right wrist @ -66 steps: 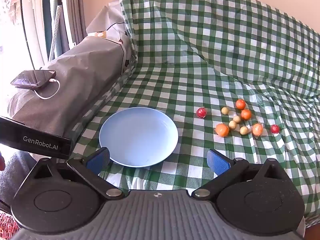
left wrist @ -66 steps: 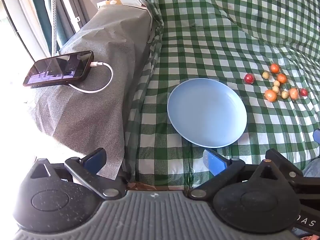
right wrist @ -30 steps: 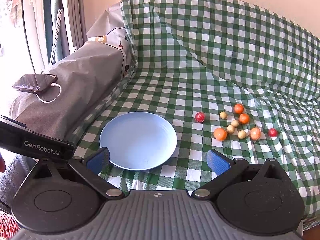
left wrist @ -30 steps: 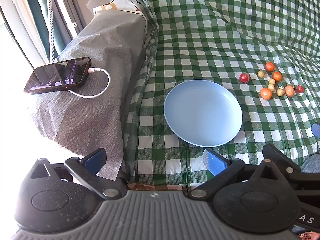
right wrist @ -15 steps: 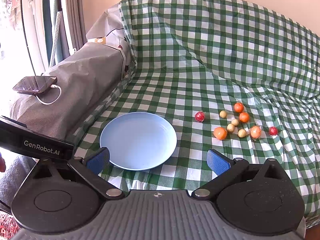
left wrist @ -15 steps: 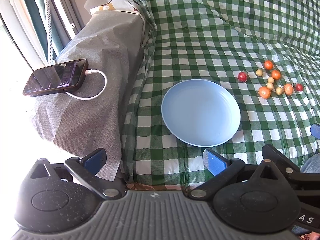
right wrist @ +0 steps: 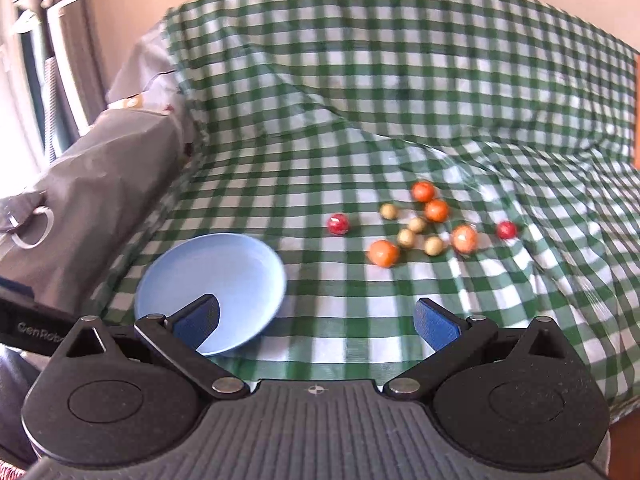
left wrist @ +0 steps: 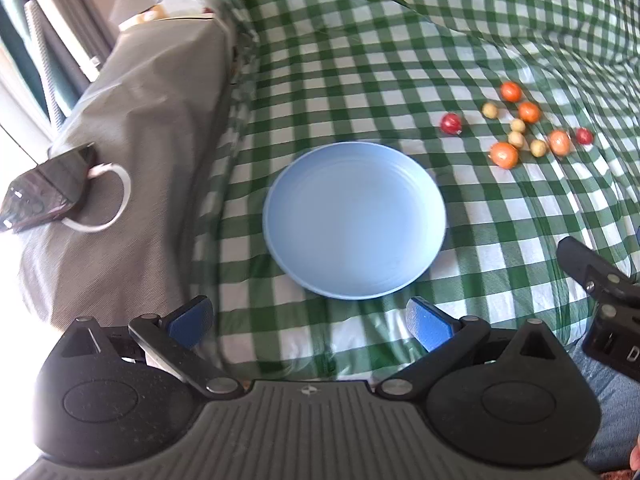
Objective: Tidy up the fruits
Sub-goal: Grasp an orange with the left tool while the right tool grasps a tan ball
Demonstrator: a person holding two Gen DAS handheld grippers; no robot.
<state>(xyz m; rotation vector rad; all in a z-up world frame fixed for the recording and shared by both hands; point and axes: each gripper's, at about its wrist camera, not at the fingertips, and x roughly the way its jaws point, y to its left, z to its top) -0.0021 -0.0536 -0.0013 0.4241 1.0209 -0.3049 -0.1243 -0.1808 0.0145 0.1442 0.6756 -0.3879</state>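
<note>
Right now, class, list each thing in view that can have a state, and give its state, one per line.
left gripper: open, holding nothing
right gripper: open, holding nothing
blue plate: empty, flat on the checked cloth
small fruits: loose on the cloth, none on the plate
phone: cable plugged in

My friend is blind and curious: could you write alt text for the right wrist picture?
Ten small round fruits, orange, red and yellowish, lie scattered on a green checked cloth, right of an empty blue plate. The right gripper hovers in the foreground, its blue-padded jaws open and holding nothing.
</note>
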